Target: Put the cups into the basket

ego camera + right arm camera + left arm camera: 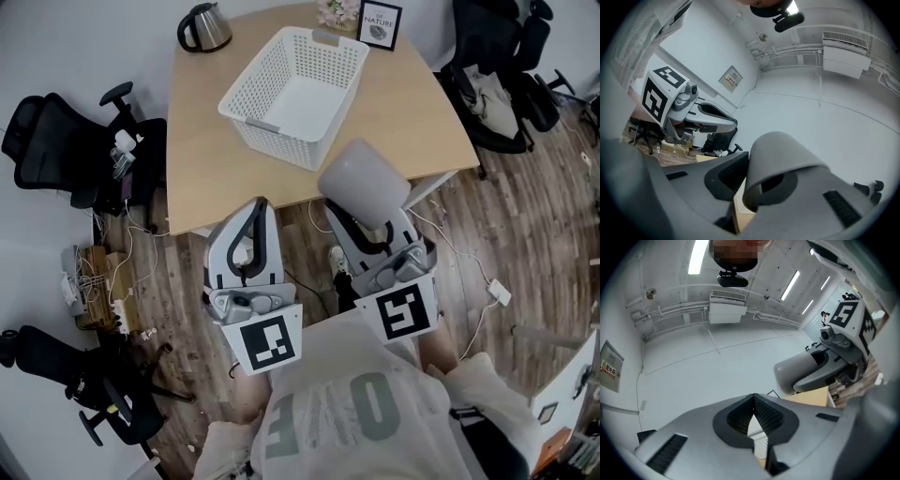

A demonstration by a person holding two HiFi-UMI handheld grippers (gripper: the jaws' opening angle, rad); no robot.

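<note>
Table [208, 159] of pale wood takes up the upper middle of the head view, with a black office chair [56, 150] on the wood floor to its left. White perforated basket [281, 142] stands on the table, one corner turned toward me; through the slit below my left jaws its mesh wall [760, 442] shows again. My left gripper [255, 211] hangs before the table's near edge, well short of the basket. Its jaws are pressed together at the tips, with nothing between them, as the left gripper view [753, 401] shows. My right gripper [367, 223] is raised beside it and pinches the grey cup [364, 183]. The cup sits over the table's near edge, just beside the basket's near corner and outside it. In the right gripper view the cup [780, 154] fills the space between the jaws, with a dark hollow at its near end. Metal kettle [204, 26] stands at the far left corner of the table. Framed sign [380, 24] stands at the far edge behind the basket.
</note>
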